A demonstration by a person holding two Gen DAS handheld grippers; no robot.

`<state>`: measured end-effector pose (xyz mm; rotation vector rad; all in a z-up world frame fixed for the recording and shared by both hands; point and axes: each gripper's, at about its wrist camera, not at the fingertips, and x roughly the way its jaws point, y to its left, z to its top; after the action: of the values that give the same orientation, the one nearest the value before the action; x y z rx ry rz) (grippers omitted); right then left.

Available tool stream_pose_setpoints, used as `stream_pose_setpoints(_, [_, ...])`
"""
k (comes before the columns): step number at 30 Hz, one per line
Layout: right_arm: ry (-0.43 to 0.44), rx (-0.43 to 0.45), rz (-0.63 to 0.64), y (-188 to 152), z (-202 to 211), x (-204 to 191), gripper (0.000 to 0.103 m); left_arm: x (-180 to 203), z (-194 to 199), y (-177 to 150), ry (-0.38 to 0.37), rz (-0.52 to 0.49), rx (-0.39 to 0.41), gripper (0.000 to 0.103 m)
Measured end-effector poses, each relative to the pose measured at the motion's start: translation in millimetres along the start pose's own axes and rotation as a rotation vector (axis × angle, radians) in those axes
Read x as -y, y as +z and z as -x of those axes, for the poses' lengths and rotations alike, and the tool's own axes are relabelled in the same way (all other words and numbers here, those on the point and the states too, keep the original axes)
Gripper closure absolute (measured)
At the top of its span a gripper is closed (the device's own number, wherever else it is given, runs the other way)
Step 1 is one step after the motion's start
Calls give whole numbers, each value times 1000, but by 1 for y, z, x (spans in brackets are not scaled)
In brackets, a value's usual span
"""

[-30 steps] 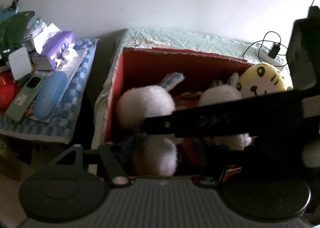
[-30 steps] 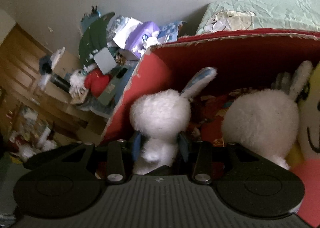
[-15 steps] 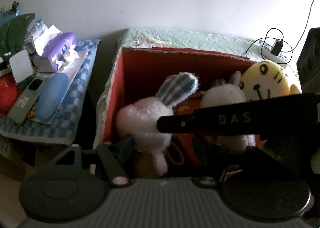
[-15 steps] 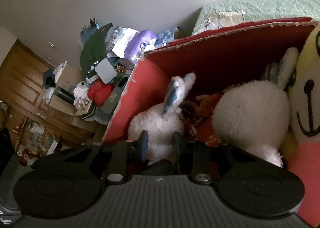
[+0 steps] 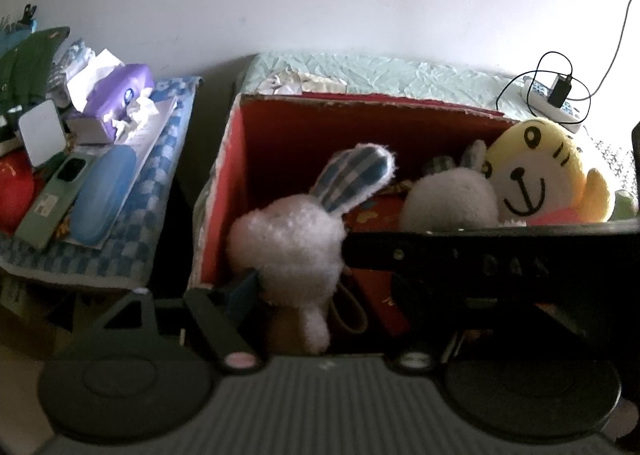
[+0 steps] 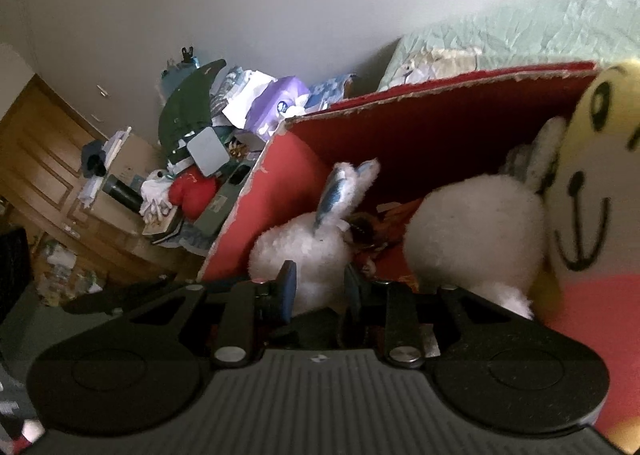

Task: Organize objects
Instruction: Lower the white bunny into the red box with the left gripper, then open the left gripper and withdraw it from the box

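An open red box [image 5: 240, 183] holds a white bunny [image 5: 292, 243] with a blue checked ear, a second white bunny [image 5: 448, 199] and a yellow plush [image 5: 532, 171]. In the right wrist view my right gripper [image 6: 320, 289] is shut on the first bunny's [image 6: 304, 251] body at the box's near left corner. One of its black fingers [image 5: 400, 255] crosses the left wrist view and reaches that bunny. My left gripper [image 5: 326, 295] is opening, with the bunny's lower body between its jaws. Its blue left pad [image 5: 244, 287] sits beside the bunny; the right finger is hidden behind the other gripper.
Left of the box a side table with a blue checked cloth [image 5: 132, 251] carries a purple tissue pack [image 5: 120, 95], a blue case [image 5: 102, 195] and a green remote [image 5: 56, 203]. Behind the box is a green bed sheet [image 5: 380, 75]; a power strip [image 5: 552, 107] with cables lies at the right.
The right jaws have narrowed onto the bunny's body and the left jaws have widened. The bunny has sunk lower in the box, and its ear now stands up.
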<state>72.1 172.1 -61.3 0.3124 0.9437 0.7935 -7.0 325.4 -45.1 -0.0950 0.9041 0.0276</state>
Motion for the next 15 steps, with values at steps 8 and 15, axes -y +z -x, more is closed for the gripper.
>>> stream_pose_setpoints(8, [-30, 45, 3, -8, 13, 2, 72, 6, 1, -2, 26, -15, -13, 30])
stream_pose_setpoints(15, [1, 74, 10, -14, 29, -2, 73, 13, 13, -6, 33, -24, 8, 29])
